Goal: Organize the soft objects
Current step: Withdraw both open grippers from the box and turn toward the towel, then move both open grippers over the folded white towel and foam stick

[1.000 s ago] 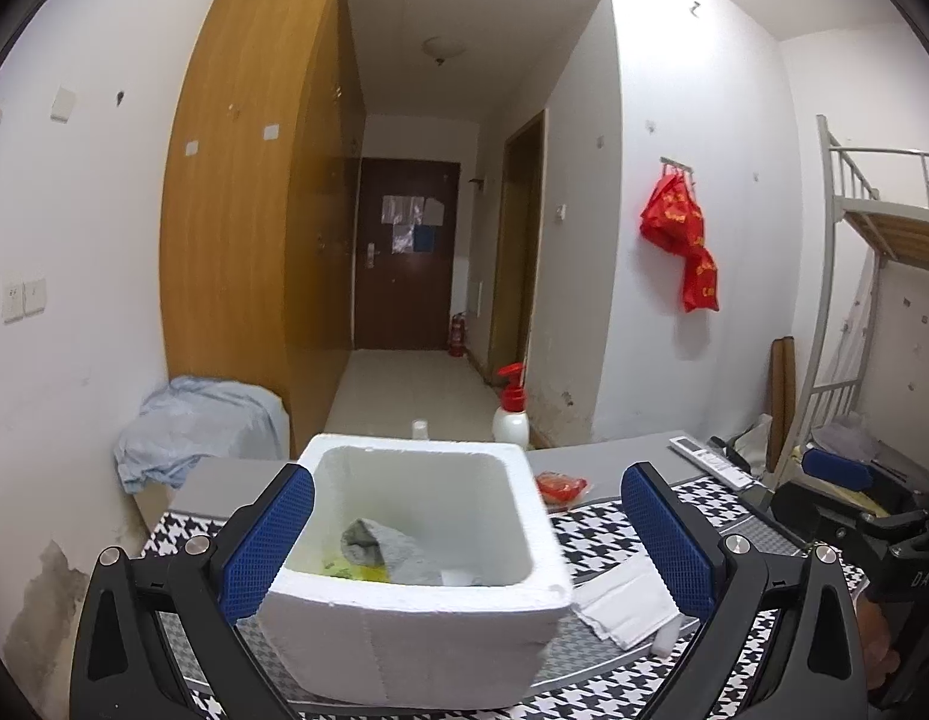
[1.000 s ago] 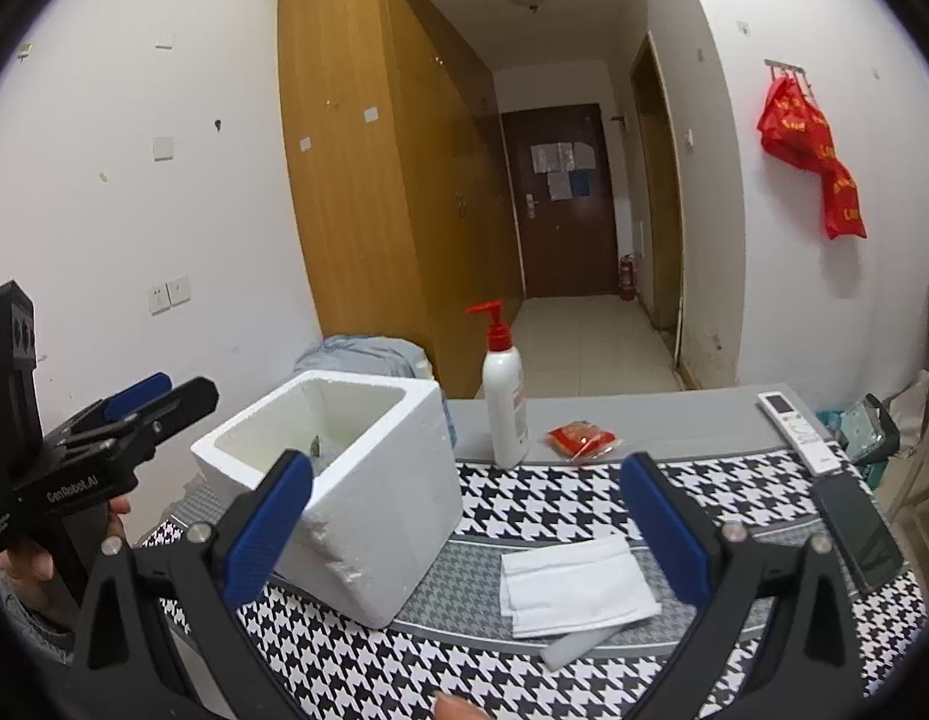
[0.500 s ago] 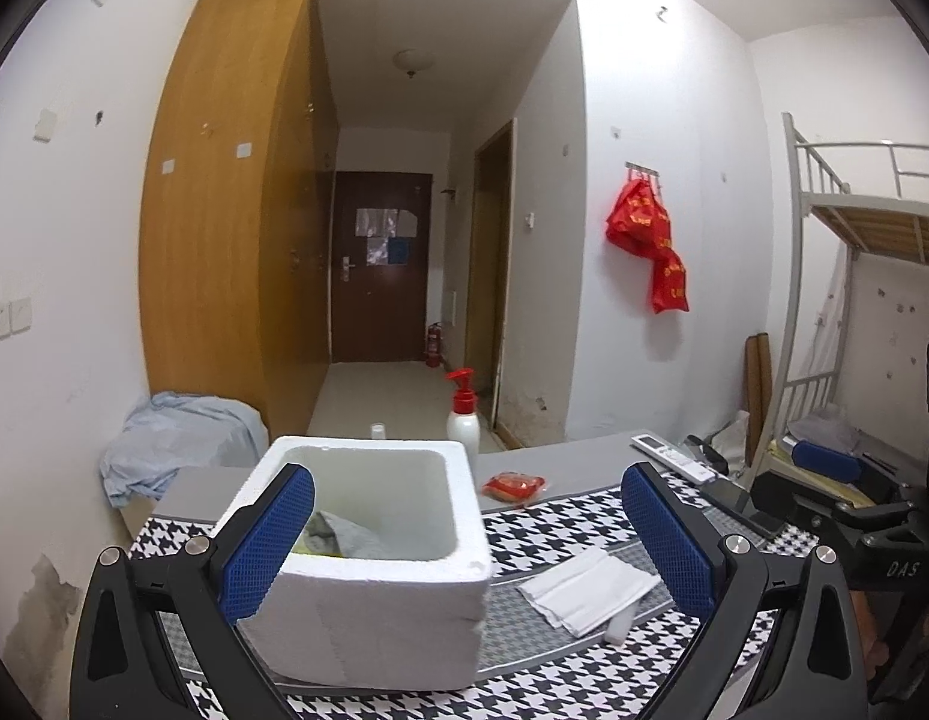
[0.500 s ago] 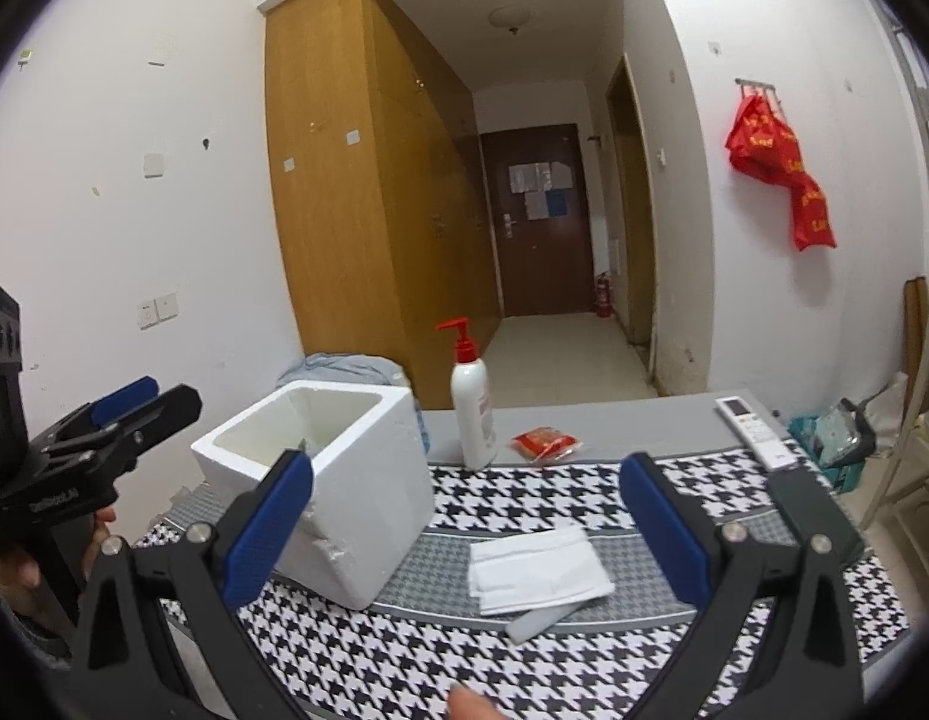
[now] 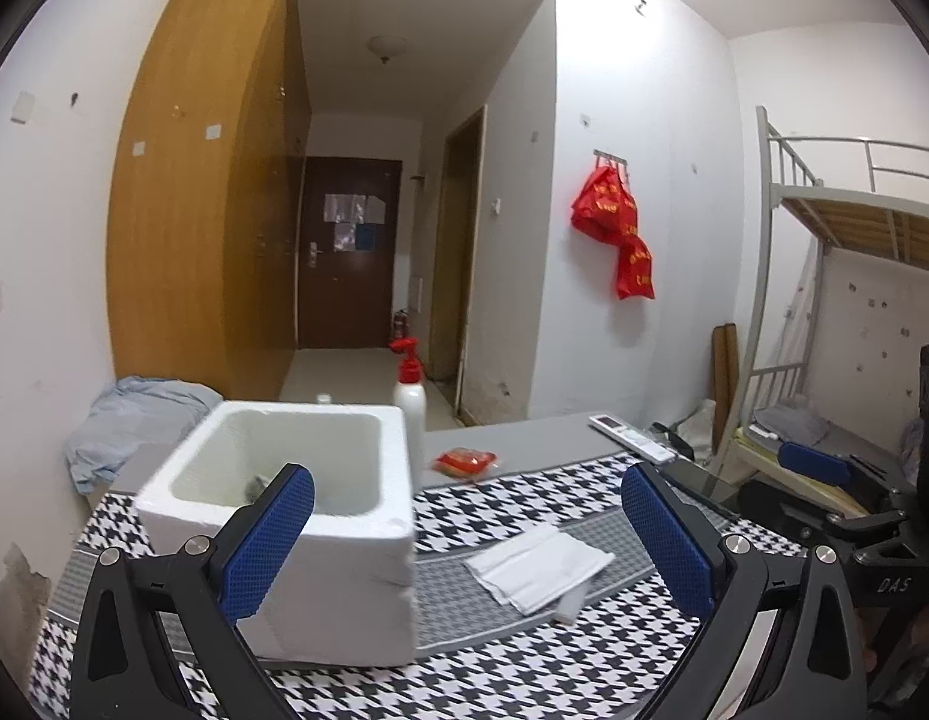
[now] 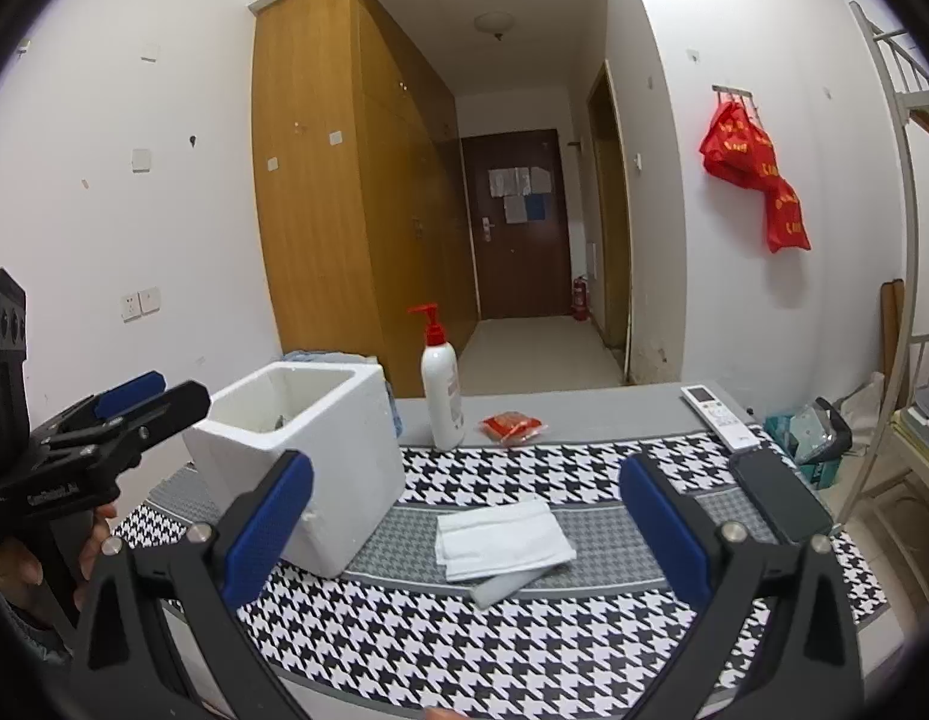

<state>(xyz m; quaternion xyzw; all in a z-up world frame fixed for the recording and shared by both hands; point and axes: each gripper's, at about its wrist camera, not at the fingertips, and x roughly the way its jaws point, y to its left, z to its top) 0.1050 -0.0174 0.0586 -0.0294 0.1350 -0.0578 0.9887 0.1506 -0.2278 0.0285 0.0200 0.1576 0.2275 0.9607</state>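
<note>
Both sets of tongs, left (image 5: 467, 534) and right (image 6: 464, 531), hang wide open and empty above a houndstooth-covered worktop (image 6: 464, 630). A folded white cloth (image 6: 503, 537) lies flat beside a white foam box (image 6: 308, 450), which already holds something grey. The cloth looks light and limp, best pinched at a free edge. Behind: a wooden wardrobe (image 6: 344, 210) and hallway door.

Foam box (image 5: 320, 516): matt white, rough, dented near corner. Folded cloth (image 6: 503, 537): soft white fabric. Tablecloth (image 6: 464, 642): matt houndstooth weave. Pump bottle (image 6: 441, 387): glossy plastic. Wardrobe (image 6: 344, 210): smooth wood veneer. Finger pads (image 5: 266, 540): textured blue rubber.
</note>
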